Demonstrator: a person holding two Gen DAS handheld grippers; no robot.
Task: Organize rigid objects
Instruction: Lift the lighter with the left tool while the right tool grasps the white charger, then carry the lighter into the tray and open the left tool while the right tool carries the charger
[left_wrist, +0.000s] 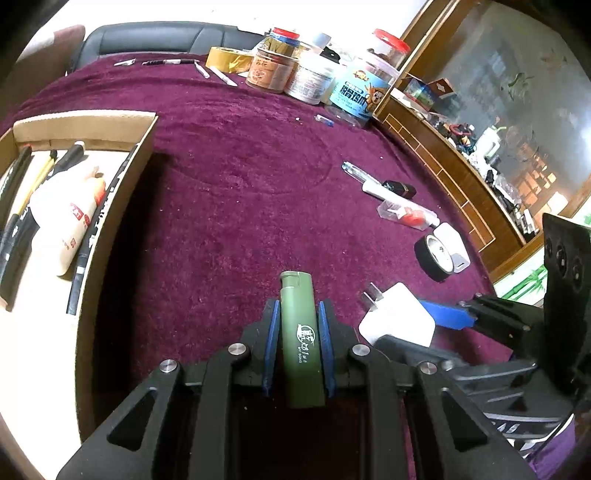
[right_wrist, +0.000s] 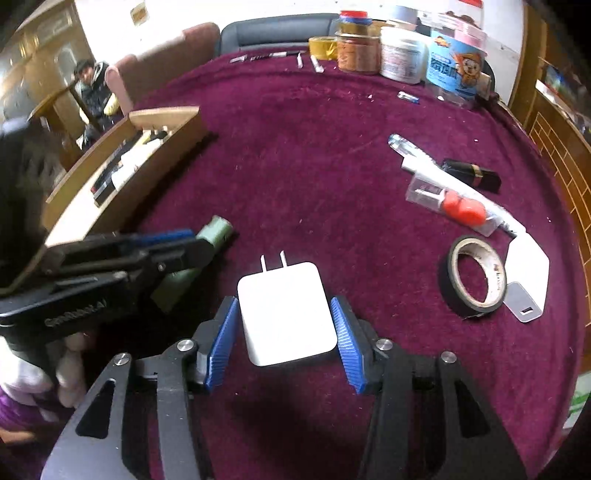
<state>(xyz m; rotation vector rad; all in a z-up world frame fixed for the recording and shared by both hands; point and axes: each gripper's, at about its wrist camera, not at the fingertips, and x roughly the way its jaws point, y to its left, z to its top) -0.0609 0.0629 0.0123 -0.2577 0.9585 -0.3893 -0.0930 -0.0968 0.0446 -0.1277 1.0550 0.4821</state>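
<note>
While several tools and a bottle already lie in the cardboard box (left_wrist: 110, 206), sorting looks partly done. Left tongs (left_wrist: 297, 325) clench a green lighter (left_wrist: 300, 332). Right tongs (right_wrist: 284, 325) stand unclamped astride the white charger (right_wrist: 284, 314). Tape roll (right_wrist: 474, 275), lipstick (right_wrist: 472, 173), pens remain on the table (right_wrist: 314, 166).
</note>
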